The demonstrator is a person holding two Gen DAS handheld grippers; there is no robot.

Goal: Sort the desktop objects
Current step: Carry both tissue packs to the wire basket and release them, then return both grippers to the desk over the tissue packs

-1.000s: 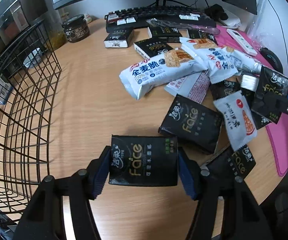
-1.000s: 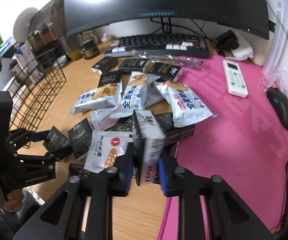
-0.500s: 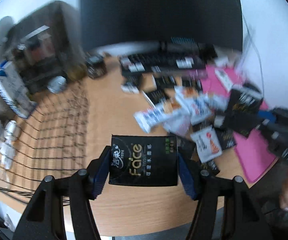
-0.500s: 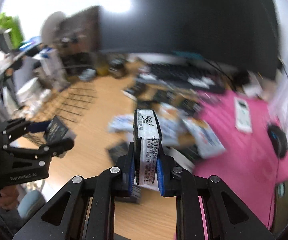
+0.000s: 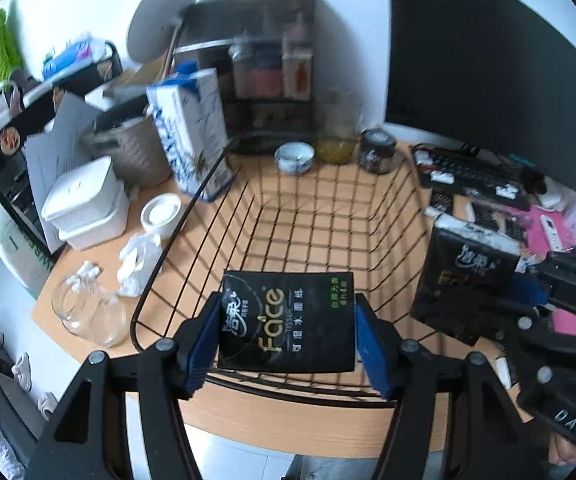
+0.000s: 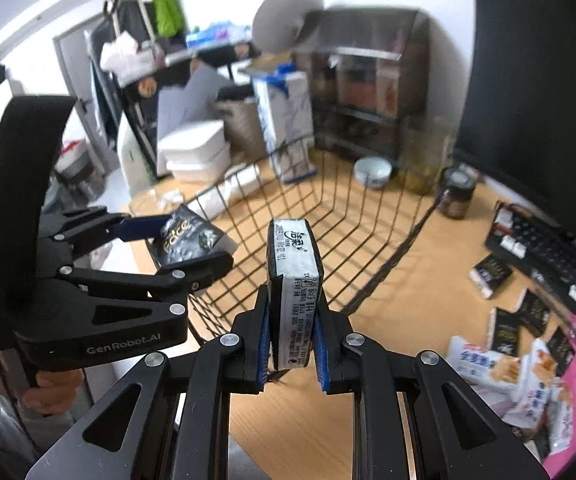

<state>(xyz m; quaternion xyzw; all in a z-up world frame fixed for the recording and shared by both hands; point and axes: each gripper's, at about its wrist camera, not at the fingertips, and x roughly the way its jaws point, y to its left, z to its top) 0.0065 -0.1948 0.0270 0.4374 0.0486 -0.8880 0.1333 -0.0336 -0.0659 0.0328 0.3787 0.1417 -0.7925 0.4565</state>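
Over the near rim of the wire basket point(image 5: 176, 248), left gripper point(image 5: 288, 340) clamps a black Face tissue pack point(image 5: 288, 320) flat across its width, jaws wide, blue pads point(image 5: 204, 344) on both short edges, label up. Flat hold suits a straight drop; pack sits above the basket's near wall, not yet over the floor grid.

Right gripper point(image 6: 291, 344) pinches a second tissue pack point(image 6: 294, 280) edge-on, jaws narrow, white seam side facing the camera. It stands upright, just short of the basket's near-right corner.

Basket looks empty, floor bare through the mesh. Likely plenty of room for both packs side by side. Grippers are near each other, so I'd stagger the releases to avoid a clash.

Outside the basket's left wall: glass jug point(image 5: 88, 312), white lidded boxes point(image 5: 84, 204), milk carton point(image 5: 192, 128) hard against the rim. Behind the far wall: small bowl point(image 5: 294, 158), jar point(image 5: 378, 150). Right of the basket, keyboard point(image 6: 548, 252) and remaining snack packets point(image 6: 508, 372) still to sort.
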